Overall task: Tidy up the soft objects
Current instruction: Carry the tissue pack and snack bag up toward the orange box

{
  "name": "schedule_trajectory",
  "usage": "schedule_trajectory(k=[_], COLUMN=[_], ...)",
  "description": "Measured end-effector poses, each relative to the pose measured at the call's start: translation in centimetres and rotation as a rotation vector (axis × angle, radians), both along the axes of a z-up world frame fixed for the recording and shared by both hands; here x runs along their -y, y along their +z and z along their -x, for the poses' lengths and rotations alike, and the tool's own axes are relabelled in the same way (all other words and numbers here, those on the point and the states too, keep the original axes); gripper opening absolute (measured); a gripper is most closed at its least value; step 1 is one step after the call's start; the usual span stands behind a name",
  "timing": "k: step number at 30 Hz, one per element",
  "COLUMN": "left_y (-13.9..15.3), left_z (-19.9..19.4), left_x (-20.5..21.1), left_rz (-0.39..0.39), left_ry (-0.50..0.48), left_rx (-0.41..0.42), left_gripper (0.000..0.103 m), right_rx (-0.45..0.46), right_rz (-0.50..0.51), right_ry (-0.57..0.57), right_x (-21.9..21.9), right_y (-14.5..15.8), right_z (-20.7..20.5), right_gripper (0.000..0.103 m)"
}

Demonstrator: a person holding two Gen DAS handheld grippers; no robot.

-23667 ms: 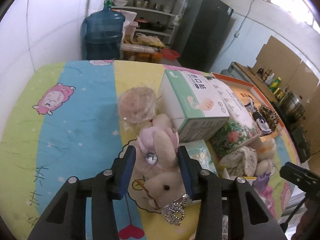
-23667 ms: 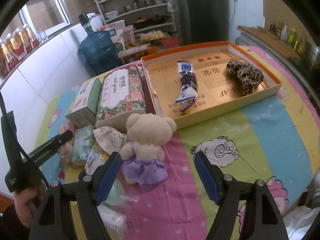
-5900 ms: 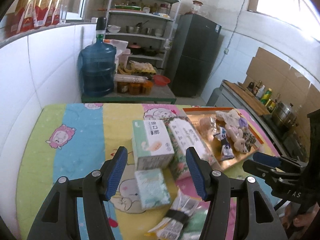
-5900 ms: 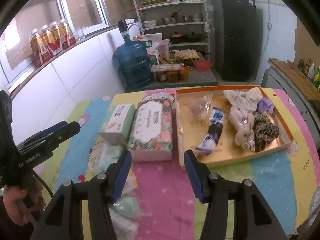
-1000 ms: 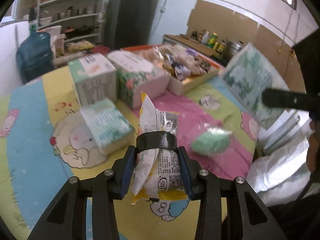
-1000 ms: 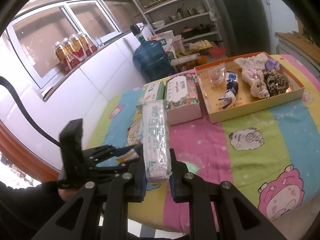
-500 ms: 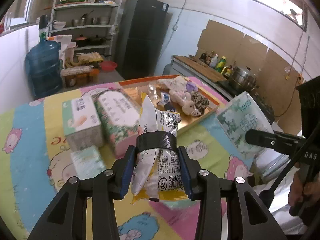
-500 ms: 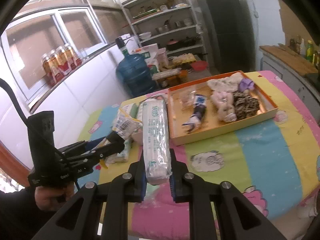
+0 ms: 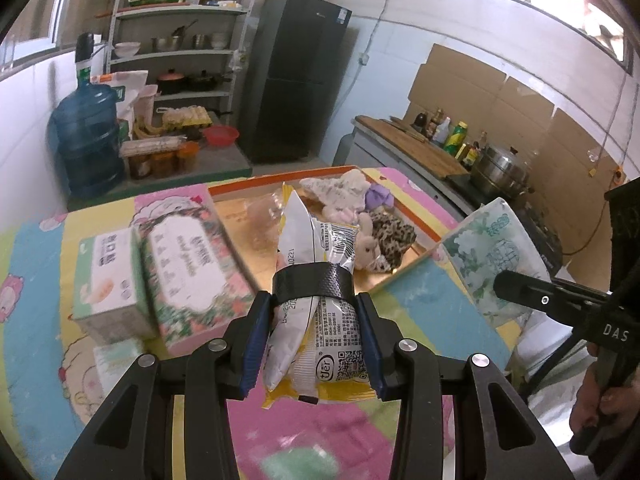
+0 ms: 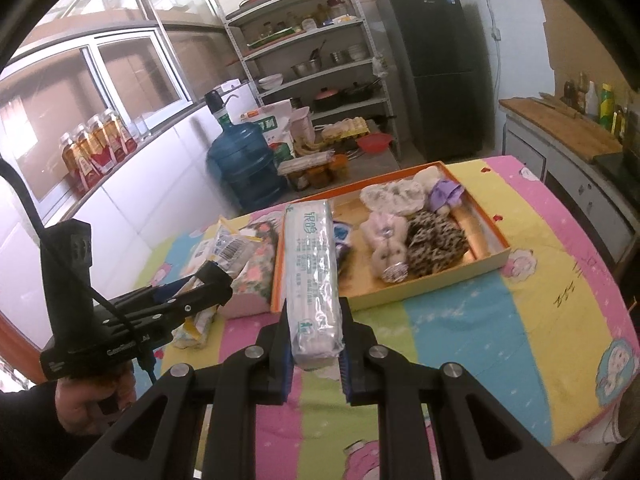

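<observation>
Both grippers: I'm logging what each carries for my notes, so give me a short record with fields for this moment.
left gripper: shut on banded snack packets
right gripper: shut on tissue pack
orange tray: holds plush toys, a leopard-print piece, white cloth
beside tray: floral tissue pack, green-white box
surface: striped cartoon cloth
</observation>
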State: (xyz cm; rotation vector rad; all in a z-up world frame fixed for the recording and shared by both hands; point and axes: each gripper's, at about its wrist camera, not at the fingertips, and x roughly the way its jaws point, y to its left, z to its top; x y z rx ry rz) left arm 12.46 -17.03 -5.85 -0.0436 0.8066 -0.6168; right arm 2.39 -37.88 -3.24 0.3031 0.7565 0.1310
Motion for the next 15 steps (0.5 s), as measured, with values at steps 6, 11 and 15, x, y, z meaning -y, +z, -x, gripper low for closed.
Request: schedule_trajectory(k=[6, 11, 15], left_y=[0.1, -0.1, -0.4], left_z=[-1.4, -2.6, -3.6], left_x=[2.9, 4.9, 6.3], left_rz=[-0.008, -0.021, -0.033], left_ry=[0.035, 0.071, 0.098], left_rx=[0.002, 0.001, -0.004], left_gripper=[0.043, 0.043, 0.043], right_rx=[0.0, 0.002, -0.003], right_rz=[-0.014, -0.022, -0.032], right_ry=[0.027, 0.056, 0.079], right_x=[3.2, 5.5, 6.9], right_y=[-0.3, -0.8, -1.3], right_z=[-2.2, -4.1, -5.5], right_gripper=[0.019, 0.019, 0.019])
